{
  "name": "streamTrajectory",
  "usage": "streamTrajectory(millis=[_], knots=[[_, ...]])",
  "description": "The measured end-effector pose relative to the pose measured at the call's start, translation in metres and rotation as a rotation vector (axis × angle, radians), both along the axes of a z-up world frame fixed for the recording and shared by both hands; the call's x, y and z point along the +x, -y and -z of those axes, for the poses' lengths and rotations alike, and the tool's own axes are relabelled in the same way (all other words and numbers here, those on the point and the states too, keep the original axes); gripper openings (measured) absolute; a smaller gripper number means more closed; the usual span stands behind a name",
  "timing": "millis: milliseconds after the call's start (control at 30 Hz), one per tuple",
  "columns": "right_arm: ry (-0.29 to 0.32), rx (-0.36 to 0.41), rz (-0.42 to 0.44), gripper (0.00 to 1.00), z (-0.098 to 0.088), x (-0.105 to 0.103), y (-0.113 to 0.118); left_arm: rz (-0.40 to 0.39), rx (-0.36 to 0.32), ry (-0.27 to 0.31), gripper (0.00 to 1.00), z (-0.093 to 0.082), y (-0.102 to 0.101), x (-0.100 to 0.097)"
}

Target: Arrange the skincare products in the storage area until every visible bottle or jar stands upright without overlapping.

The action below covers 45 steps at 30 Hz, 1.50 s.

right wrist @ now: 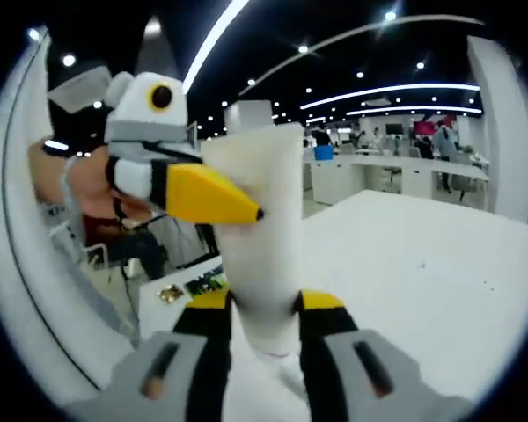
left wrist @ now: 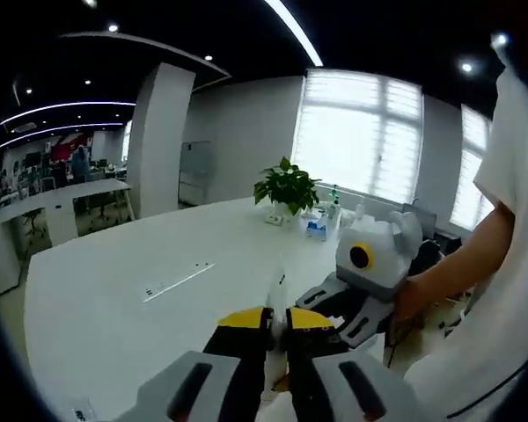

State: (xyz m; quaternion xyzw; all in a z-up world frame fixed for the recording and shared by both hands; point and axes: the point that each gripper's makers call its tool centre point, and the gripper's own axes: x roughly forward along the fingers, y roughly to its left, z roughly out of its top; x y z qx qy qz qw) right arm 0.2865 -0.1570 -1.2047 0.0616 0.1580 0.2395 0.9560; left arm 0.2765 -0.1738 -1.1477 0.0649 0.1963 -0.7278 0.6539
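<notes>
Between the jaws of your right gripper stood a white tube, clamped upright above the tabletop. Your left gripper pinched its thin edge, jaws nearly together. You were mid-transfer; next, one grip probably had to release.

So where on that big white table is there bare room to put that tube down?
The white table lies bare between the near fingers and the potted plant, apart from a flat strip. It is crowded near the plant, where small items cluster. The right gripper holds the white tube, and the table to its right looks bare too.
</notes>
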Motion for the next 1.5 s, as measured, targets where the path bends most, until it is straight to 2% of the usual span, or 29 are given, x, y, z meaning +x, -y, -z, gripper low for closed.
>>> streamTrajectory(millis=[133,167,233,333,433,633,700,800,967,1067,1100,1167,1233,1300,1333,1500], knots=[[-0.003,0.011,-0.062,0.25,-0.002,-0.007,-0.006,0.045,-0.007,-0.017,0.05,-0.003,-0.008,-0.004],[0.002,0.027,-0.103,0.25,-0.006,-0.012,-0.011,0.064,-0.017,-0.048,0.04,-0.006,-0.010,-0.007],[0.001,0.049,-0.153,0.24,-0.009,-0.018,-0.016,0.105,-0.034,-0.062,0.04,-0.011,-0.014,-0.010],[0.010,0.056,-0.175,0.23,-0.015,-0.022,-0.018,0.137,-0.046,-0.086,0.04,-0.016,-0.019,-0.012],[0.007,0.106,-0.217,0.22,-0.021,-0.028,-0.023,0.189,-0.075,-0.107,0.04,-0.022,-0.023,-0.018],[-0.010,0.149,-0.314,0.21,-0.029,-0.042,-0.037,0.309,-0.102,-0.105,0.03,-0.029,-0.027,-0.041],[-0.012,0.141,-0.338,0.21,-0.031,-0.047,-0.041,0.349,-0.126,-0.105,0.03,-0.033,-0.029,-0.049],[-0.007,0.138,-0.365,0.18,-0.034,-0.052,-0.043,0.348,-0.155,-0.109,0.04,-0.037,-0.030,-0.051],[0.001,0.091,-0.355,0.14,-0.034,-0.052,-0.041,0.307,-0.180,-0.127,0.08,-0.036,-0.032,-0.049],[-0.013,0.057,-0.352,0.12,-0.028,-0.051,-0.042,0.238,-0.156,-0.155,0.13,-0.031,-0.034,-0.045],[-0.014,0.052,-0.349,0.12,-0.026,-0.050,-0.041,0.245,-0.164,-0.146,0.17,-0.031,-0.036,-0.046],[-0.019,0.059,-0.335,0.12,-0.024,-0.048,-0.038,0.202,-0.182,-0.162,0.31,-0.034,-0.038,-0.044],[-0.014,0.069,-0.330,0.12,-0.023,-0.046,-0.036,0.169,-0.180,-0.159,0.40,-0.033,-0.042,-0.041],[-0.008,0.053,-0.331,0.12,-0.023,-0.041,-0.031,0.105,-0.167,-0.092,0.41,-0.026,-0.048,-0.032],[-0.007,0.048,-0.332,0.12,-0.022,-0.040,-0.030,0.094,-0.160,-0.093,0.41,-0.024,-0.050,-0.032],[0.014,0.018,-0.328,0.12,-0.018,-0.019,-0.013,-0.080,-0.159,-0.096,0.42,-0.015,-0.072,-0.016]])
